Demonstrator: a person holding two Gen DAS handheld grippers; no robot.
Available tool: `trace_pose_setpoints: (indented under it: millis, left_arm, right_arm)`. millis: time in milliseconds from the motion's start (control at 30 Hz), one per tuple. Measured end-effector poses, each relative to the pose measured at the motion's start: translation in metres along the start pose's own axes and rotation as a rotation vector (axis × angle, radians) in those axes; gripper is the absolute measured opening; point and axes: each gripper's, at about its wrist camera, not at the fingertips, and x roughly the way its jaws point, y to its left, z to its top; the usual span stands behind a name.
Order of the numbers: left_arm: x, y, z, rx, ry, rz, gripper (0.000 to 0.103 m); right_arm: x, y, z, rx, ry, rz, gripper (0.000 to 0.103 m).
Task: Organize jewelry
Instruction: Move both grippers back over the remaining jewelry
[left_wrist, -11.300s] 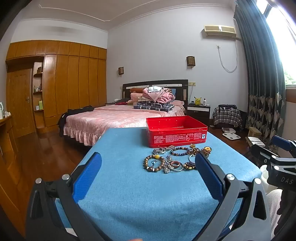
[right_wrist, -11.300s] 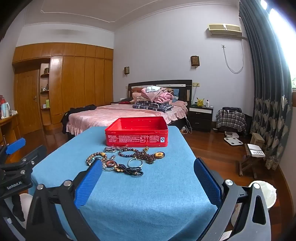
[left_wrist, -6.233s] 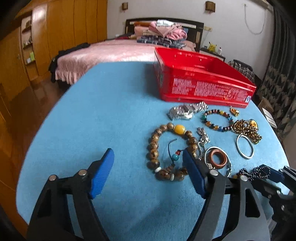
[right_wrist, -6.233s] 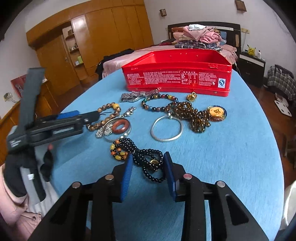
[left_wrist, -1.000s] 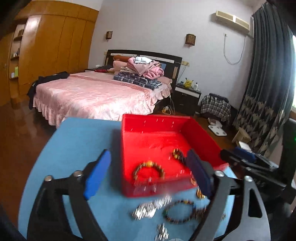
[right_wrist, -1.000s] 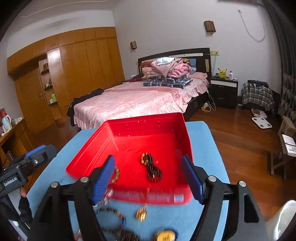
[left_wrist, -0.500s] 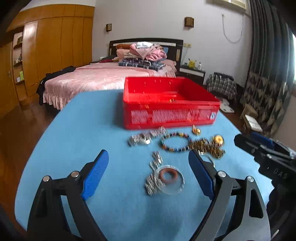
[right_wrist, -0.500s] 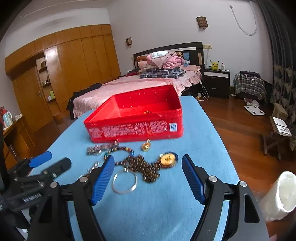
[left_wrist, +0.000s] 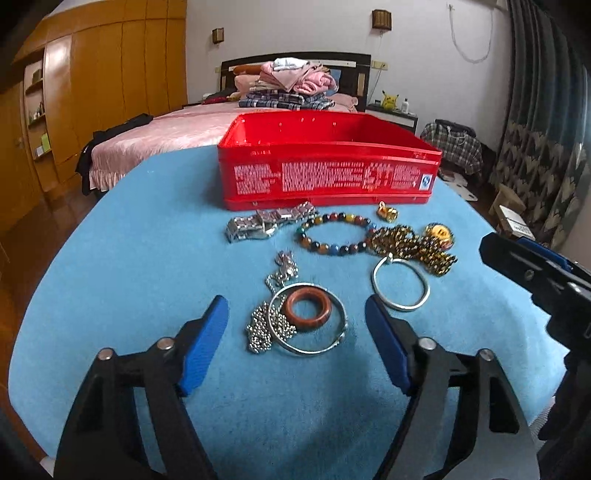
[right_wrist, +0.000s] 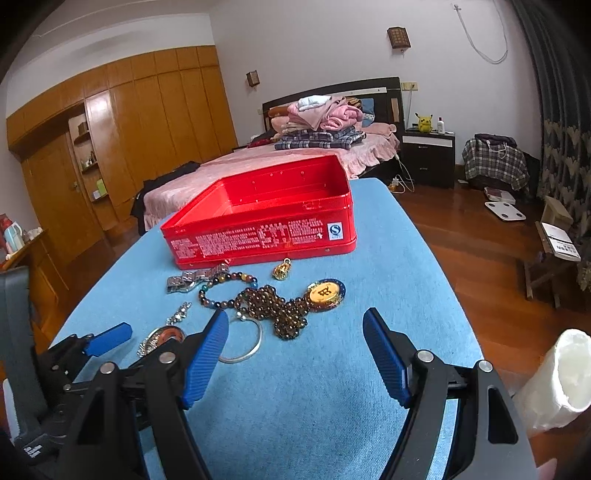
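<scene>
An open red tin (left_wrist: 328, 177) stands at the far side of the blue table (left_wrist: 147, 258). In front of it lie a steel watch (left_wrist: 266, 223), a coloured bead bracelet (left_wrist: 332, 232), a gold charm (left_wrist: 386, 213), a brown bead necklace (left_wrist: 413, 243) and a silver bangle (left_wrist: 400, 282). My left gripper (left_wrist: 294, 314) hangs low over a second silver bangle (left_wrist: 314, 347) that rings a red-brown ring (left_wrist: 308, 312) and a ball chain (left_wrist: 266, 325). Its jaws are closing, with the pads clear of these pieces. My right gripper (right_wrist: 295, 314) stands open just short of the brown bead necklace (right_wrist: 273, 306).
The right gripper's tip (left_wrist: 535, 269) reaches in at the table's right edge. A white roll (right_wrist: 554, 380) sits low beyond that edge. Behind the table are a pink bed (right_wrist: 258, 166), wooden wardrobes (right_wrist: 129, 129) and a wooden floor.
Both grippers came back and down from over the red tin to the loose jewellery. The left one sank closer to the ring and bangle, and its jaws narrowed.
</scene>
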Motion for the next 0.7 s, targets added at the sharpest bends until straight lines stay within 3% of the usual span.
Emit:
trace_pose_setpoints:
  millis: [67, 333, 433, 700]
  left_arm:
    - [0.005, -0.001, -0.002, -0.001, 0.013, -0.002, 0.059]
    - [0.01, -0.006, -0.002, 0.019, 0.033, 0.02, 0.058]
    - [0.011, -0.007, -0.002, 0.026, 0.027, 0.0, 0.044]
    - [-0.002, 0.007, -0.001, -0.037, -0.025, -0.062, 0.043]
  right_arm:
    - [0.001, -0.001, -0.001, 0.005, 0.002, 0.001, 0.074]
    - [0.004, 0.0, -0.001, -0.002, 0.01, 0.001, 0.074]
    - [0.005, 0.003, -0.002, -0.011, 0.014, 0.0, 0.074]
    - [0.01, 0.011, -0.004, -0.033, 0.042, 0.008, 0.074]
